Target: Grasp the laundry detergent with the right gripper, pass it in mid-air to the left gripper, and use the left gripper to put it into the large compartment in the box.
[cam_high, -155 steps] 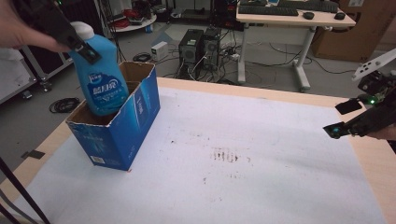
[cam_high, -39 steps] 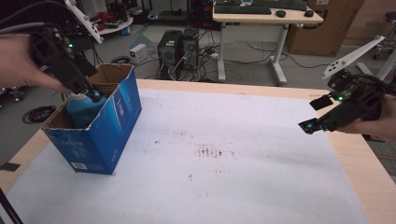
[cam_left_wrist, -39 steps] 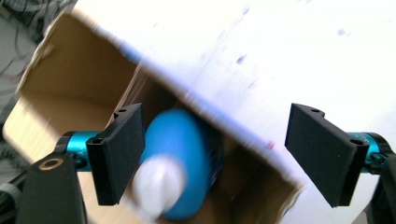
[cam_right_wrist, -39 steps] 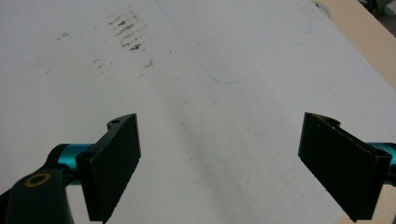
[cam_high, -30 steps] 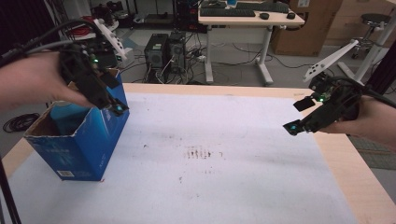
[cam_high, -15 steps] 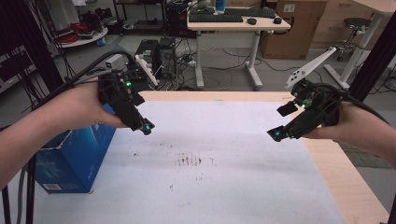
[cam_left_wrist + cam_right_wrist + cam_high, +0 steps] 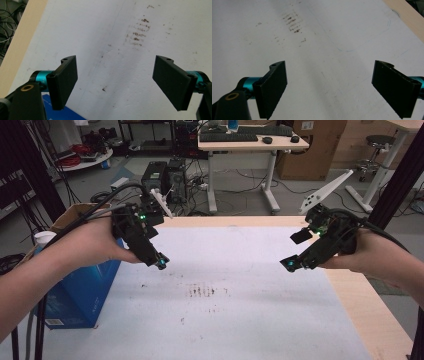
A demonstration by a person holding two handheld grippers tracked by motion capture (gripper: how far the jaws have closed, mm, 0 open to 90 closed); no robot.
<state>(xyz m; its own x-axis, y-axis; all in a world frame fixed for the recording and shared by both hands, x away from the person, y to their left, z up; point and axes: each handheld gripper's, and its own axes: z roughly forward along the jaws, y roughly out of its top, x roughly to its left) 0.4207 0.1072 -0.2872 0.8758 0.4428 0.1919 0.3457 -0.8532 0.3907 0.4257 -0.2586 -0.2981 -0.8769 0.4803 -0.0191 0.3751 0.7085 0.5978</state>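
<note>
A blue cardboard box (image 7: 85, 285) stands on the table's left edge, and a white bottle cap (image 7: 44, 238) pokes up at its far left. My left gripper (image 7: 156, 259) hovers just right of the box over the white table cover (image 7: 240, 270). In the left gripper view its jaws (image 7: 115, 85) stand wide open with nothing between them, and a corner of the box (image 7: 62, 113) lies below. My right gripper (image 7: 295, 251) hangs over the right side of the cover. It is open and empty too (image 7: 329, 87).
Brown stains (image 7: 202, 291) mark the middle of the cover, also the stains (image 7: 138, 35) and the stains (image 7: 292, 22). A bare wooden strip (image 7: 370, 300) runs along the right edge. Desks, computers and cables stand on the floor beyond the table.
The left gripper set the blue bottle down into the box, let go, and has moved right over the table. The right gripper has drifted left toward the middle.
</note>
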